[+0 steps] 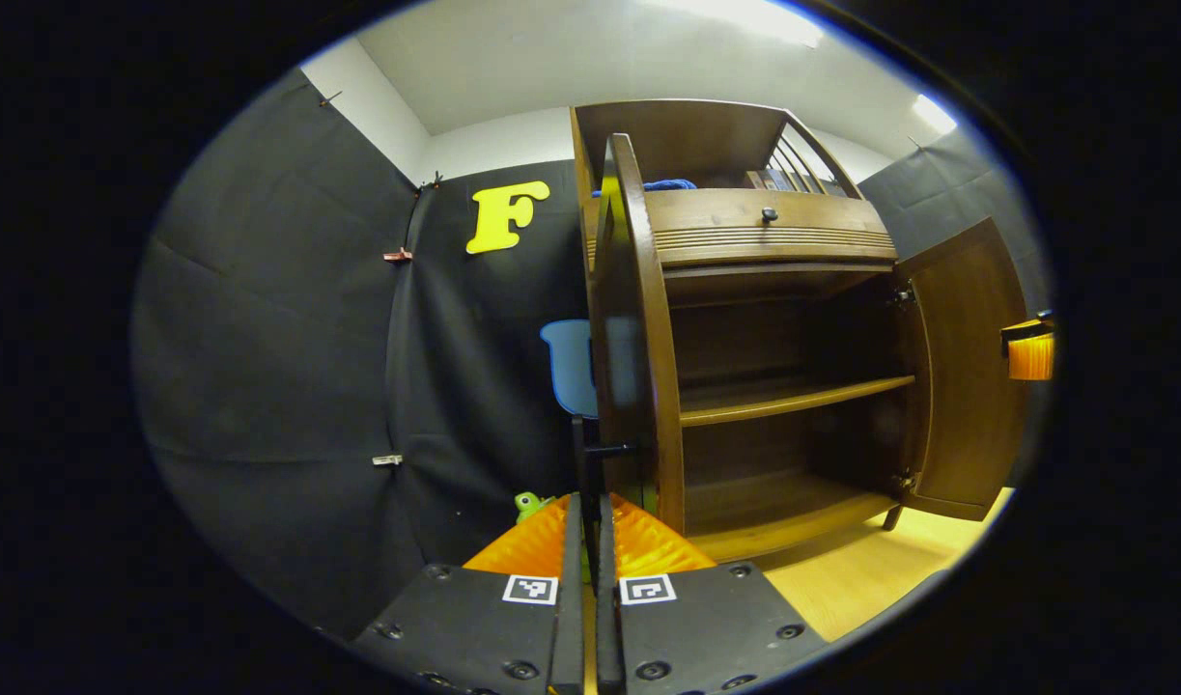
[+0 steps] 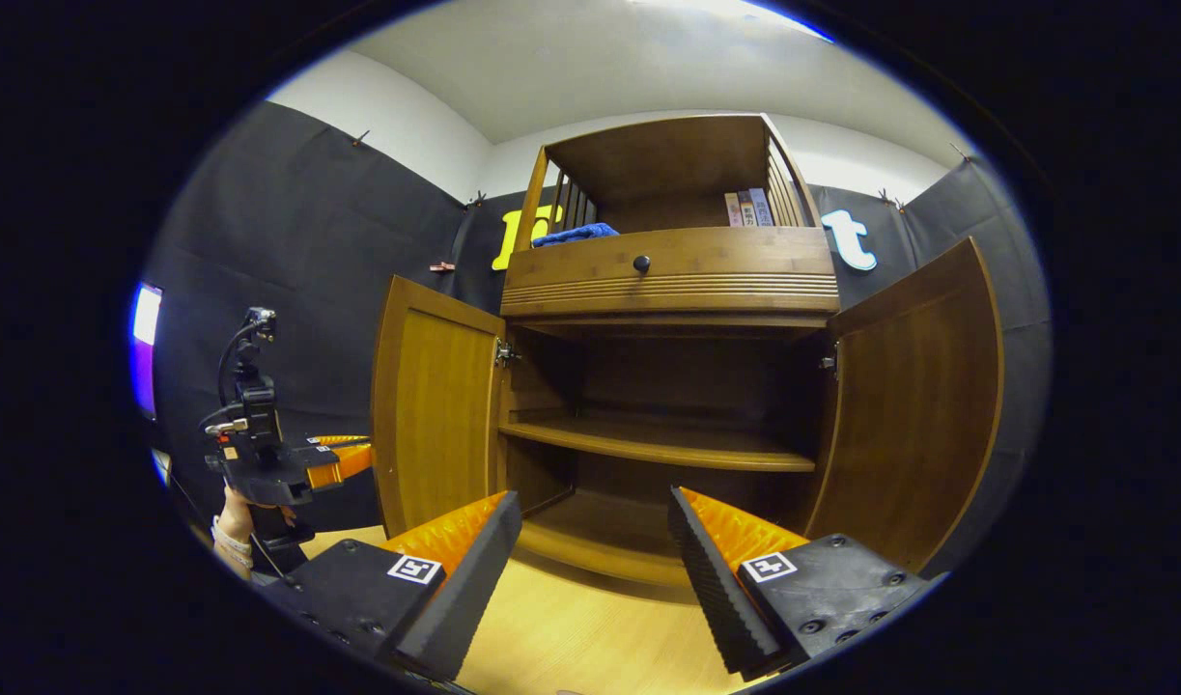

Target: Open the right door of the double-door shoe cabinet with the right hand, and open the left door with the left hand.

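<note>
The brown wooden shoe cabinet (image 2: 667,280) has both doors swung wide. Its left door (image 2: 435,415) shows edge-on in the left gripper view (image 1: 633,319), with a dark handle (image 1: 611,449) sticking out from its outer face. My left gripper (image 1: 590,502) is shut, pads together; the handle sits just past its tips, not between them. In the right gripper view the left gripper (image 2: 344,458) is beside that door's free edge. The right door (image 2: 918,405) stands open. My right gripper (image 2: 593,502) is open and empty, back from the cabinet's opening.
Inside are a bare middle shelf (image 2: 648,439) and a bottom board. Above sit a drawer with a black knob (image 2: 640,263), a blue cloth (image 2: 576,233) and books (image 2: 749,208). A green toy (image 1: 528,502) lies on the floor behind the left door. A hand (image 2: 231,526) holds the left gripper.
</note>
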